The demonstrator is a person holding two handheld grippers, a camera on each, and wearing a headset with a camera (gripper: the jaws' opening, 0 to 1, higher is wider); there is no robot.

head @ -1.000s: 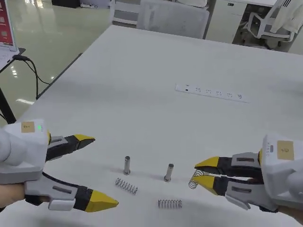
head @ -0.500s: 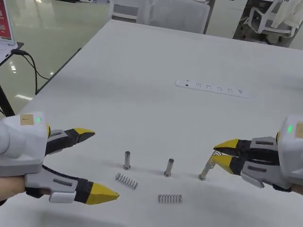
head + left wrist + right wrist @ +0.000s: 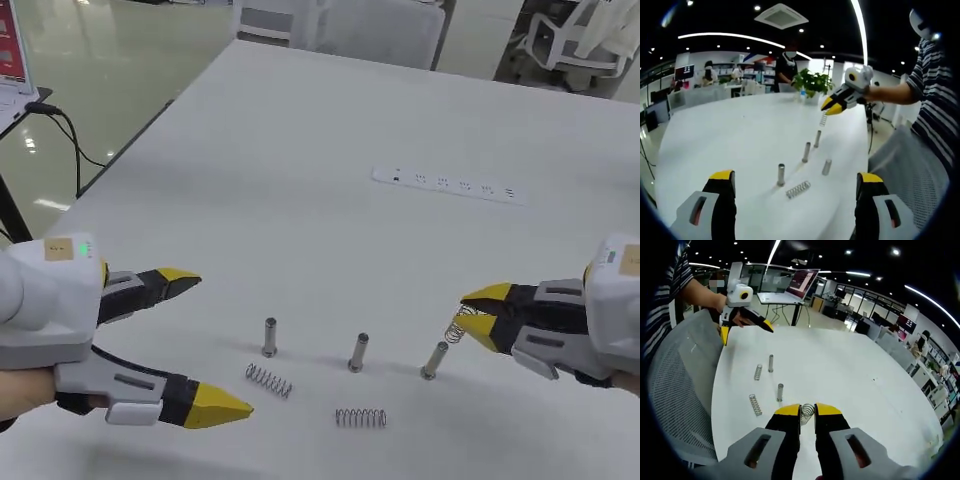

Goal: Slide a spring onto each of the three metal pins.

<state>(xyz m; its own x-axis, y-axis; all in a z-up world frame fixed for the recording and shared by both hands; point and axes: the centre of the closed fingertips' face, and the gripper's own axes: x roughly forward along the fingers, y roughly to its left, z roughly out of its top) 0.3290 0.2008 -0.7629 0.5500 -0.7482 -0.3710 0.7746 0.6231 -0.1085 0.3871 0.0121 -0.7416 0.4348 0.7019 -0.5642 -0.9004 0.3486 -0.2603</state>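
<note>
White table (image 3: 330,130) bears all the work. Left gripper (image 3: 215,342) hovers with jaws wide apart, beside the farthest pin (image 3: 270,336). Right gripper (image 3: 468,312) is clamped on a spring (image 3: 455,330) — it hangs off the tips, just above the nearest pin (image 3: 434,359), which stands near-upright, so its coil likely needs lining up with that axis. Middle pin (image 3: 358,351) is bare; two loose springs (image 3: 268,380) lie flat between the grippers.

Open-plan office: swivel chairs (image 3: 572,45), laptop (image 3: 802,284)
</note>
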